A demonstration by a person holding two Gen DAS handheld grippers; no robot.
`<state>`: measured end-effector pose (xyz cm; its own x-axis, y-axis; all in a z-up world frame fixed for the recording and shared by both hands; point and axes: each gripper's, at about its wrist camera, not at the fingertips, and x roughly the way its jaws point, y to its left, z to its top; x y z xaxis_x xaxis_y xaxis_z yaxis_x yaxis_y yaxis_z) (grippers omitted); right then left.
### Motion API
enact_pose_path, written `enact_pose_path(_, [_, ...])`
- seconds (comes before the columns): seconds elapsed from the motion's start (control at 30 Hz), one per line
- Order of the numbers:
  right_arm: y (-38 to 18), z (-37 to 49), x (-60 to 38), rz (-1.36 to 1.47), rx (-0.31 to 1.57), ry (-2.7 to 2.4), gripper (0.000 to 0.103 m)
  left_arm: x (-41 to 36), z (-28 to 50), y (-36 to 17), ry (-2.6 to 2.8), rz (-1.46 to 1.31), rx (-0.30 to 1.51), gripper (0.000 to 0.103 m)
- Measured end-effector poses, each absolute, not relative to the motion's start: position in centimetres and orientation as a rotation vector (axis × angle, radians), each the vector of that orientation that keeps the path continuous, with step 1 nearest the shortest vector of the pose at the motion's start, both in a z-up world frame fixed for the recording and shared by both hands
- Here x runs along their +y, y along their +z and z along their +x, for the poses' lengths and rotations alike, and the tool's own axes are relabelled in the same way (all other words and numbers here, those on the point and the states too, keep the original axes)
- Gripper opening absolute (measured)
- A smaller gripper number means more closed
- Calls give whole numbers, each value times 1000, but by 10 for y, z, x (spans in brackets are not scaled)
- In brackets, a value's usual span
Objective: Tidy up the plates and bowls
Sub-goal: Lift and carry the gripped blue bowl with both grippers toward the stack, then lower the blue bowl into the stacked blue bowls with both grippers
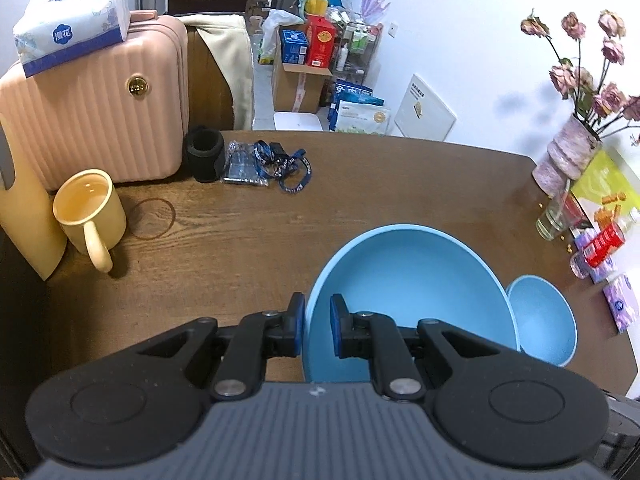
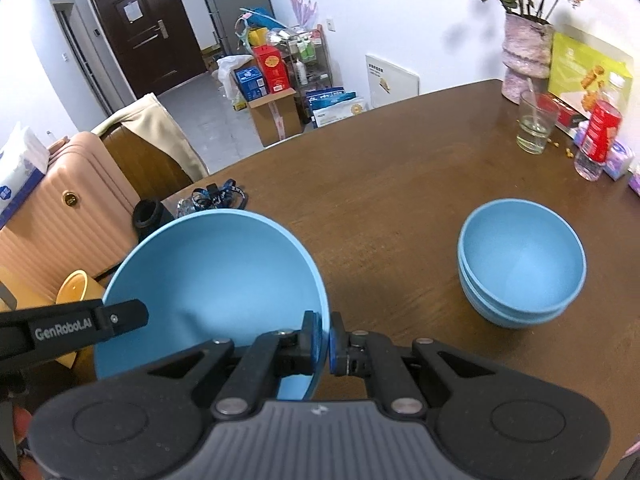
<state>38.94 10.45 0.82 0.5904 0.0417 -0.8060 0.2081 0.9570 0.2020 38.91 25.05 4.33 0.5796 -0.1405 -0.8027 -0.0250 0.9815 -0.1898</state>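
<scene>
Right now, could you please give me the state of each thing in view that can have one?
Large blue bowl: empty, tilted, gripped at both rims.
Left gripper: shut on the bowl's rim.
Right gripper: shut on the opposite rim.
Small blue bowls: stacked, upright, empty.
Yellow mug: upright, liquid inside.
Glass: upright, nearly empty.

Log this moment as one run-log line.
left claw: shut on large blue bowl rim | right claw: shut on opposite rim | stacked small bowls: on table
</scene>
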Motion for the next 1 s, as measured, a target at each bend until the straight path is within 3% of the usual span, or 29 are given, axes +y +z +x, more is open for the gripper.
enact_pose_path(1.0, [8, 371, -2, 284, 942, -100, 6, 140, 378, 40, -61, -210, 964, 14])
